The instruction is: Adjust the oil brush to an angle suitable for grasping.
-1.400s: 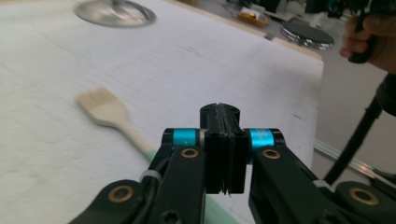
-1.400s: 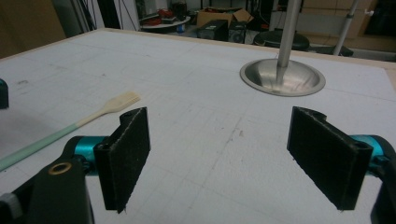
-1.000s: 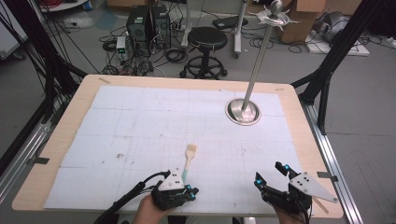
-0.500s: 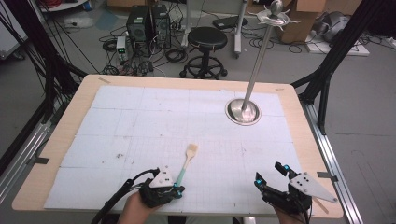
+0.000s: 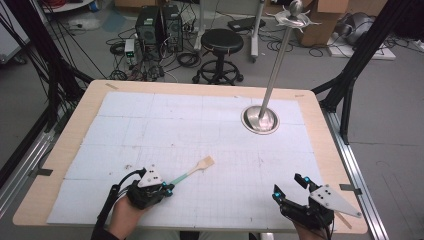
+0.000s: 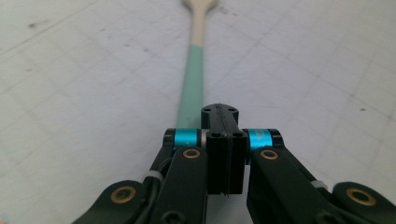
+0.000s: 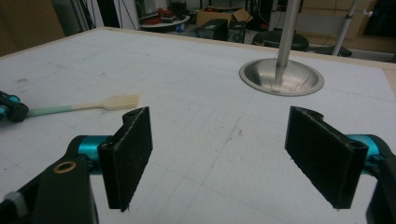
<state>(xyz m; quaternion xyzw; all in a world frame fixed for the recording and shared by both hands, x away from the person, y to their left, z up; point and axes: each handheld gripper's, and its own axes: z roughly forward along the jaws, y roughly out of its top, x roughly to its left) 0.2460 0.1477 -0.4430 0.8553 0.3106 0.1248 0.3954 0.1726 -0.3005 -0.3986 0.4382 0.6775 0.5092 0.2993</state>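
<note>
**Left jaws pinched on spatula handle, right jaws spread wide**

Nearest the person, at the table's front edge, the left gripper (image 5: 167, 189) has its jaws pressed together on the green end of a small spatula (image 5: 192, 171). In the left gripper view the two pads meet flat, with the green handle (image 6: 192, 84) running straight out from between them toward the pale wooden blade. The spatula lies low over the white gridded mat (image 5: 200, 125), blade pointing up and right.

At the front right, the right gripper (image 5: 289, 186) sits with jaws spread wide, nothing between them.

Farther back stands a metal stand (image 5: 260, 119), its round base on the mat, well apart from both.
</note>
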